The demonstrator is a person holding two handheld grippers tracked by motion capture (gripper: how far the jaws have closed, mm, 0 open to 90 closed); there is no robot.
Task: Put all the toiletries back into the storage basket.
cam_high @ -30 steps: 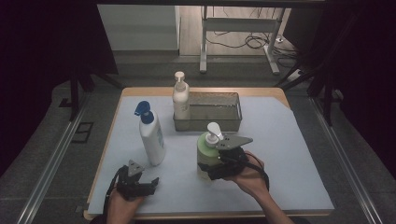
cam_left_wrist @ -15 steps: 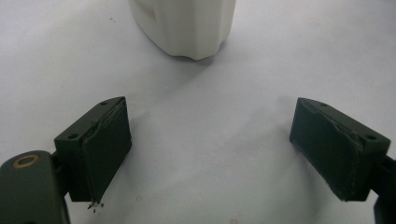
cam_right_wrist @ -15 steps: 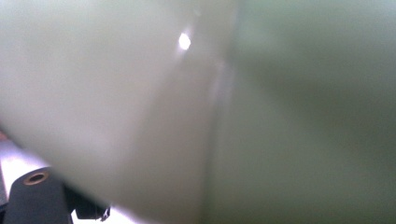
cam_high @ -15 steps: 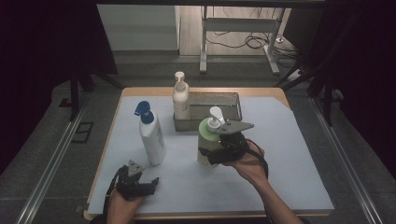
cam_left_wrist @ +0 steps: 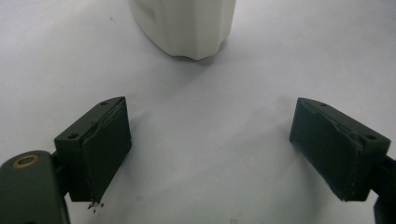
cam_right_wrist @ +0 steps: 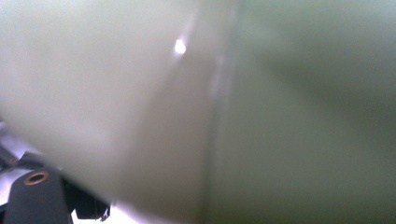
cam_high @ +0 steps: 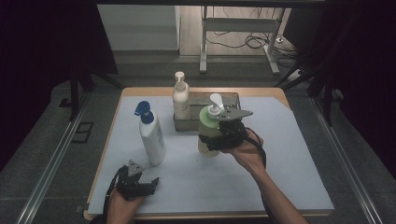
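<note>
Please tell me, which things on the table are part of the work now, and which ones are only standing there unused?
In use:
- green pump bottle, gripped by the right gripper
- grey tray, just behind it, probably where it goes

Standing by:
- white bottle with blue pump
- cream pump bottle, at the tray's left end
- left gripper, open, holding nothing

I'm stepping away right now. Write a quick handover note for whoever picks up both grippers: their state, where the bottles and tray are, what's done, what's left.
Right gripper: shut on the green pump bottle, held upright in front of the grey tray.
Left gripper: open, empty, resting near the table's front edge; the white bottle with the blue pump stands just ahead of it.
The cream pump bottle stands at the tray's left end; whether inside or beside it is hard to tell.
Done: green bottle gripped.
Left, probably: set it in the tray, then the blue-pump bottle.
</note>
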